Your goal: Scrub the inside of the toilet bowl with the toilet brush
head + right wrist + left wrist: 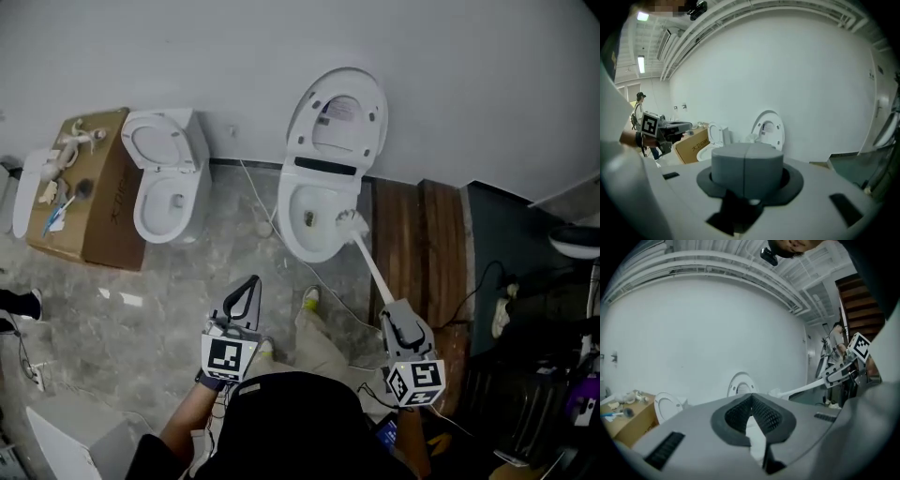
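Overhead, a white toilet bowl point(287, 225) with its lid point(337, 112) raised stands against the wall, beside a second toilet point(141, 211) and a cardboard box point(103, 220). The toilet brush point(372, 267) reaches the bowl at its right side. Its bristle head point(352, 223) sits at the rim, and its white handle point(382, 286) slants back to the right gripper point(397, 319), whose fingers are clamped on the near end. The left gripper point(253, 284) hangs over the grey floor point(159, 291), well apart from the brush, fingers closed tip to tip on nothing.

Only the left gripper view shows the brush side-on, running level from the right gripper toward the bowl, beyond its own dark ribbed fingers point(764, 416), which meet at a point. The right gripper view shows grey fingers point(761, 168) pressed together along a seam. They cover the handle, and only a tuft of the bristle head peeks above them, in front of the lid. Whether the bristles touch the porcelain cannot be made out.
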{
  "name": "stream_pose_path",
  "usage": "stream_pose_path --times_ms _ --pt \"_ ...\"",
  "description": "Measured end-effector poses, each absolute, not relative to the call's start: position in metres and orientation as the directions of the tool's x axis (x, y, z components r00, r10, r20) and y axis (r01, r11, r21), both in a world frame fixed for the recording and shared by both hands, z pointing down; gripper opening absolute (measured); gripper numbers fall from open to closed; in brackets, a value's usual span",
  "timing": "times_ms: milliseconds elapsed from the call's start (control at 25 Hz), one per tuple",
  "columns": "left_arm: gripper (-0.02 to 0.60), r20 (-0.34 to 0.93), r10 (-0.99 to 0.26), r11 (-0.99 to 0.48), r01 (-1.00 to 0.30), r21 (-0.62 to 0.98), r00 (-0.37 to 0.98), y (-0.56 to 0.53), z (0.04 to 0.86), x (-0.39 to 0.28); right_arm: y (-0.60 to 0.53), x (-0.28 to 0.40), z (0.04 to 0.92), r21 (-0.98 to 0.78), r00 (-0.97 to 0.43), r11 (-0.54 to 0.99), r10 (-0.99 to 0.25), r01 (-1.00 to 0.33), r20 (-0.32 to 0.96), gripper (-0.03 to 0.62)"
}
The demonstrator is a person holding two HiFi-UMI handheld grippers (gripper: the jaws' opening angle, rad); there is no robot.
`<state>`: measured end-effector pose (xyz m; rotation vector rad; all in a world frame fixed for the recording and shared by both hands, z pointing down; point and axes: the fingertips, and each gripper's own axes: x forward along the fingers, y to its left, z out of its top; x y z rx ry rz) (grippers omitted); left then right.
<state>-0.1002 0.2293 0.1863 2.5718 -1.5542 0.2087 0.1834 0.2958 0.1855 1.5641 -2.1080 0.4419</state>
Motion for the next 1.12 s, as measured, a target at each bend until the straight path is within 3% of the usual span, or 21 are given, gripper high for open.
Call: stream_pose_path --times_ms 320,720,1000,1120 --pt "0.011 0.275 -0.887 -0.395 -0.918 -0.029 0.372 0.113 0.188 -0.071 0.161 0.228 0.231 -0.068 -0.348 0.392 -0.707 -0.917 0.616 0.149" --pt "0.011 0.306 -0.883 -0.380 -0.925 -0.016 0.357 0.038 0.229 -0.025 0.068 0.263 0.322 -0.014 -0.361 0.532 -0.555 -0.847 0.749 0.149" --pt "0.011 0.417 -0.827 -0.414 -0.910 0.005 0.378 0.037 0.331 -0.038 0.055 0.238 0.437 0.039 -0.314 0.670 -0.397 -0.742 0.862 0.149" --pt "0.011 0.351 -0.837 -0.449 -0.894 0.001 0.420 0.008 0.370 -0.025 0.032 0.221 0.492 0.112 -0.267 0.736 -0.378 -0.668 0.886 0.149"
